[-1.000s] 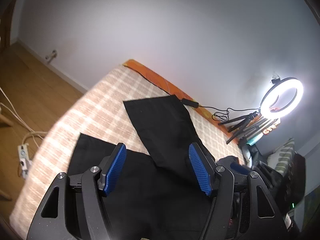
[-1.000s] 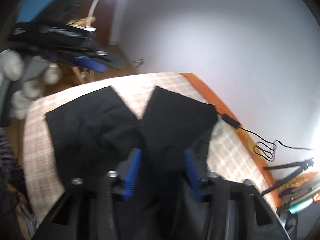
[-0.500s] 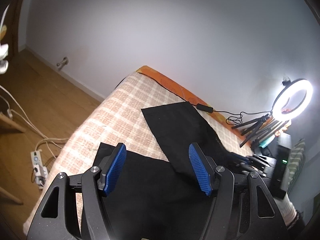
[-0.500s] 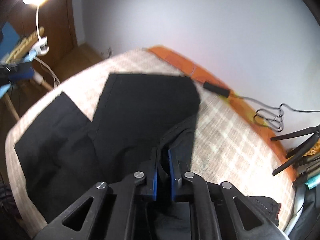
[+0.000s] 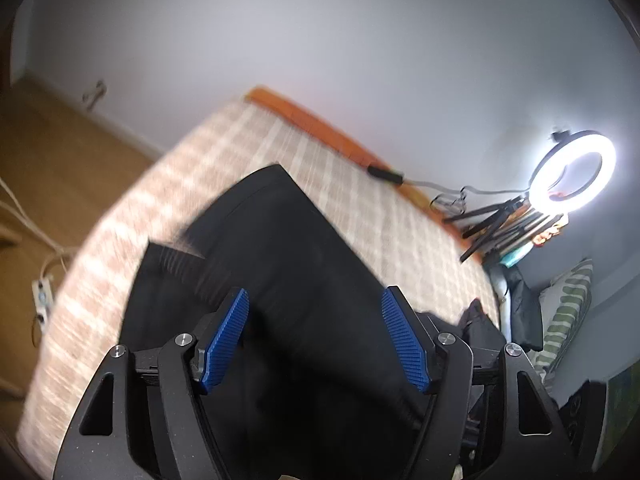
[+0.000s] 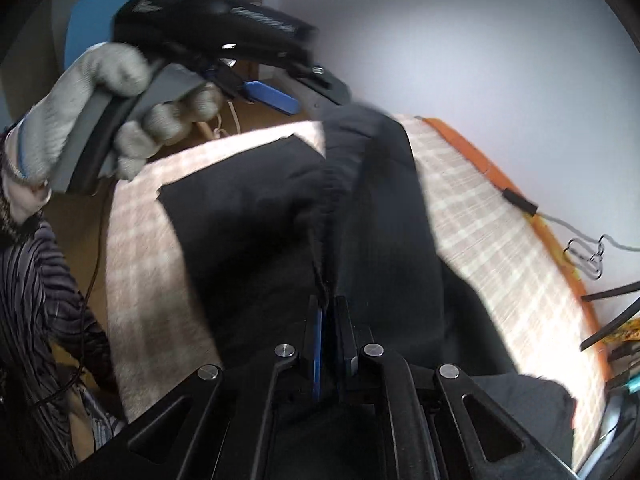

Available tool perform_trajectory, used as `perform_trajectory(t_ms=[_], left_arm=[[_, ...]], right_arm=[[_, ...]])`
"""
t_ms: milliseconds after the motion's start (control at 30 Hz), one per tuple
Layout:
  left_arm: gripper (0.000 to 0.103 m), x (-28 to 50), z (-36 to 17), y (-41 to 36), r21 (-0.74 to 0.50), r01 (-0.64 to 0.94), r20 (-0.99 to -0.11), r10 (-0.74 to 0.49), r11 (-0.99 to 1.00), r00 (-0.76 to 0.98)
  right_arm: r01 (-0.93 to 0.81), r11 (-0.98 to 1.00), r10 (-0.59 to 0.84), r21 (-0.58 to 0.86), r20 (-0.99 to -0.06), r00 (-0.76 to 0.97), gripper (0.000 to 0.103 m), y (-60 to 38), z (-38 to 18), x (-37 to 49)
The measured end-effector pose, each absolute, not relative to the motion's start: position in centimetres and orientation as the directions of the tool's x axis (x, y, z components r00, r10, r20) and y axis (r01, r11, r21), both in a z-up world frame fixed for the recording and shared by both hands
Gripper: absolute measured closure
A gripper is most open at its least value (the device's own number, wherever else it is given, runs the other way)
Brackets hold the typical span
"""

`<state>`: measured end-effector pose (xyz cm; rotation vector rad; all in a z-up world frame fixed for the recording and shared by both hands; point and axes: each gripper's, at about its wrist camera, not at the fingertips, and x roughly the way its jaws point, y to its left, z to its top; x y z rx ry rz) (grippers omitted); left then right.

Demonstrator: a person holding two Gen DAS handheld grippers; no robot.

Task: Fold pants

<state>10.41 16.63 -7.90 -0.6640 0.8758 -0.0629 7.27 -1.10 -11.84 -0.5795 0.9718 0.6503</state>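
Pants (image 5: pixel 304 264): black, lying on the checked bed (image 5: pixel 404 224); one leg is pulled up and across the other.
Right gripper (image 6: pixel 329 344): its blue fingers (image 6: pixel 317 352) are squeezed tight on a fold of the pants.
Left gripper (image 5: pixel 314 336): its blue fingers (image 5: pixel 226 336) are spread wide, holding nothing, up above the pants.
Left hand (image 6: pixel 108 108): in a gray glove, wrapped around the left gripper's handle.
Ring light (image 5: pixel 572 172): glowing, past the far end of the bed.
Cable (image 6: pixel 560 224): runs along the orange edge of the bed.
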Motion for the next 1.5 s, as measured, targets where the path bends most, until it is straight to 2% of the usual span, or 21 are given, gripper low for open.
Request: perform_trajectory(t_ms=[267, 467, 567, 800, 933, 1000, 1167, 1300, 1400, 1433, 1500], left_arm=[[0.034, 9.1, -9.8, 18.6, -0.544, -0.315, -0.746, -0.277, 0.778, 0.605], [0.034, 6.7, -12.7, 16.8, -0.716, -0.315, -0.666, -0.473, 0.623, 0.577], [0.034, 7.9, -14.9, 14.5, -0.746, -0.328, -0.654, -0.547, 0.579, 0.523], [0.033, 10.1, -14.5, 14.8, -0.789, -0.352, -0.6, -0.508, 0.503, 0.618], [0.037, 10.0, -14.3, 15.4, -0.803, -0.365, -0.579, -0.475, 0.471, 0.663], [0.037, 9.1, -14.2, 16.0, -0.851, -0.364, -0.519, -0.501, 0.379, 0.693], [0.035, 8.4, -13.0, 15.9, -0.854, -0.34, -0.512, -0.512, 0.395, 0.69], [0.035, 9.1, -12.9, 15.6, -0.796, -0.339, -0.573, -0.447, 0.501, 0.686], [0.039, 9.8, -14.4, 16.7, -0.774, -0.405, -0.609, -0.4, 0.487, 0.685], [0.053, 9.9, -14.8, 17.1, -0.786, -0.41, -0.598, -0.397, 0.463, 0.697], [0.074, 10.1, -15.1, 17.5, -0.78, -0.406, -0.597, -0.371, 0.476, 0.712]], right_arm=[[-0.673, 0.727, 0.241, -0.136, -0.867, 0.435, 0.1, -3.0, -12.4, 7.9], [-0.599, 0.798, 0.3, -0.064, -0.82, 0.487, 0.1, -4.3, -10.9, 9.9], [-0.591, 0.805, 0.307, -0.055, -0.814, 0.493, 0.1, -4.2, -10.7, 10.0], [-0.586, 0.809, 0.31, -0.044, -0.815, 0.489, 0.1, -4.2, -10.9, 8.5], [-0.582, 0.812, 0.309, -0.034, -0.822, 0.478, 0.1, -4.2, -11.2, 7.9], [-0.586, 0.809, 0.297, -0.053, -0.823, 0.485, 0.1, -4.1, -11.4, 7.5], [-0.577, 0.814, 0.278, -0.071, -0.824, 0.493, 0.1, -4.3, -11.6, 7.2], [-0.582, 0.809, 0.269, -0.084, -0.827, 0.493, 0.1, -4.1, -11.9, 7.0], [-0.585, 0.805, 0.259, -0.102, -0.826, 0.5, 0.1, -3.6, -11.6, 6.4], [-0.583, 0.806, 0.259, -0.102, -0.825, 0.502, 0.1, -3.7, -11.5, 6.3], [-0.578, 0.81, 0.26, -0.098, -0.824, 0.504, 0.1, -4.0, -11.4, 6.0]])
